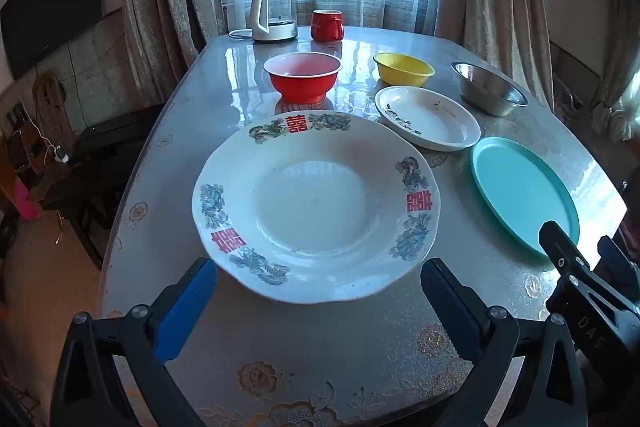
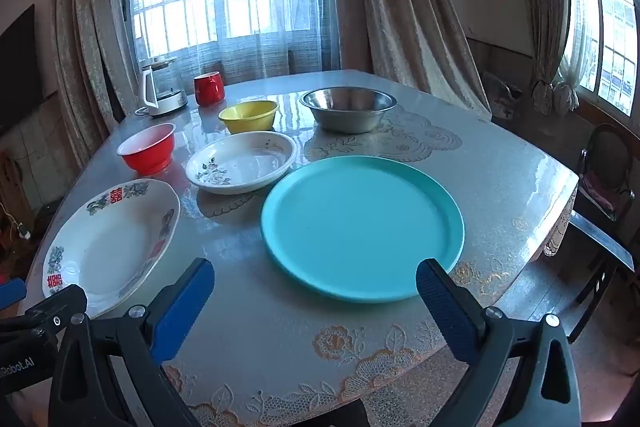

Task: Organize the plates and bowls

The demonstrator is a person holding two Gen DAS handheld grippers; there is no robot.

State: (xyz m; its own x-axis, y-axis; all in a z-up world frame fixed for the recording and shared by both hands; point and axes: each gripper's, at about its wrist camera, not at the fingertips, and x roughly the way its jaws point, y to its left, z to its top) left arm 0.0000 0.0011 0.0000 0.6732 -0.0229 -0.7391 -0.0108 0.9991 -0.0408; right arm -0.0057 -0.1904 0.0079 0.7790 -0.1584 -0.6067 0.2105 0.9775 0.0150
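Note:
My left gripper (image 1: pixel 318 277) stands open just short of the near rim of a large white plate (image 1: pixel 316 205) with red characters and dragons, nothing between its blue pads. My right gripper (image 2: pixel 316 277) is open too, in front of the near edge of a flat teal plate (image 2: pixel 362 225). Behind these sit a smaller white floral dish (image 2: pixel 242 167), a red bowl (image 2: pixel 148 149), a yellow bowl (image 2: pixel 248 115) and a steel bowl (image 2: pixel 347 108). The same teal plate (image 1: pixel 524 193) shows at the right in the left wrist view, with the right gripper's black frame in front of it.
A kettle (image 1: pixel 274 13) and a red mug (image 1: pixel 327 25) stand at the far end of the glass-topped table (image 1: pixel 320 347), near the curtained window. A dark chair (image 2: pixel 604 179) stands off the table's right side. Floor and clutter lie beyond the left edge.

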